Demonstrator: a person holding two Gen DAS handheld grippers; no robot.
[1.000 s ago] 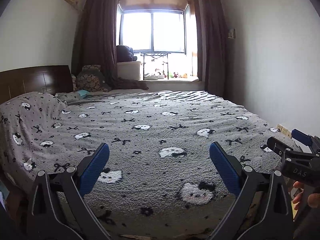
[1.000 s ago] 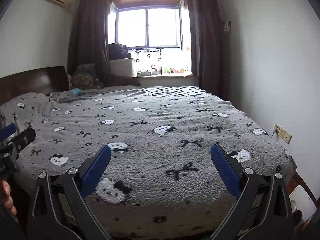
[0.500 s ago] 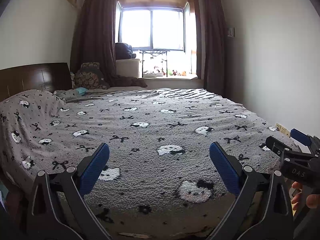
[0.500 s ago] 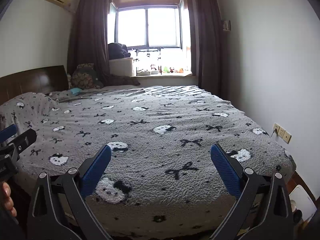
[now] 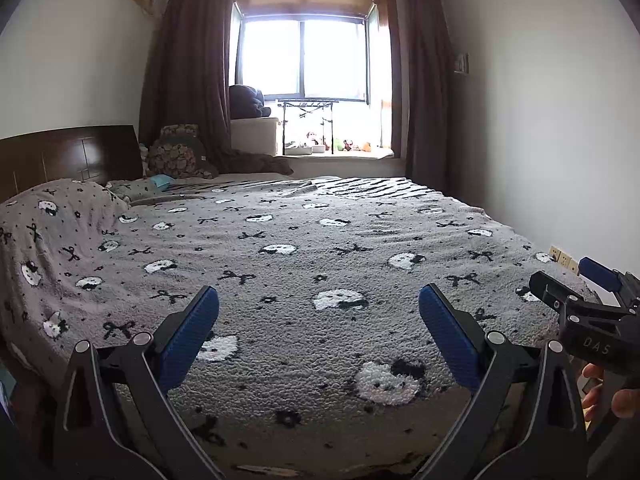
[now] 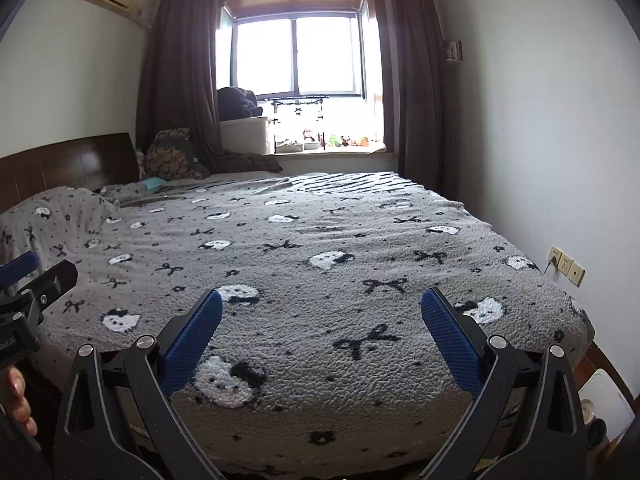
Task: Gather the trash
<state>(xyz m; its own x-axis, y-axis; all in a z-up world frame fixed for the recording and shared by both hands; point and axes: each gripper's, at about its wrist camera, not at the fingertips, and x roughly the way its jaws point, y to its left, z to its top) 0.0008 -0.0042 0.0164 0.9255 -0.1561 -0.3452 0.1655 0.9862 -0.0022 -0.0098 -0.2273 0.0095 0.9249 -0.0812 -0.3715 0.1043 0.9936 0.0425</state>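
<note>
I see no clear piece of trash on the bed's grey fleece blanket (image 5: 320,240) with its cat-face and bow print. A small teal item (image 5: 162,181) lies by the pillows at the far left, also visible as the teal item (image 6: 151,184). My left gripper (image 5: 319,312) hovers open above the bed's near edge, holding nothing. My right gripper (image 6: 322,312) is open and empty too, over the bed's near right part. Each shows in the other's view: the right gripper (image 5: 580,304) at the right edge, the left gripper (image 6: 36,284) at the left edge.
A dark wooden headboard (image 5: 68,156) and patterned cushions (image 5: 176,156) are at the left. Window (image 5: 308,60), curtains and a sill with small toys lie beyond the bed. A white wall with sockets (image 6: 566,266) runs along the right. A white object (image 6: 604,400) sits on the floor, lower right.
The left wrist view has shifted very slightly against the room. Both grippers stay open and hold nothing. The right wrist view is almost the same.
</note>
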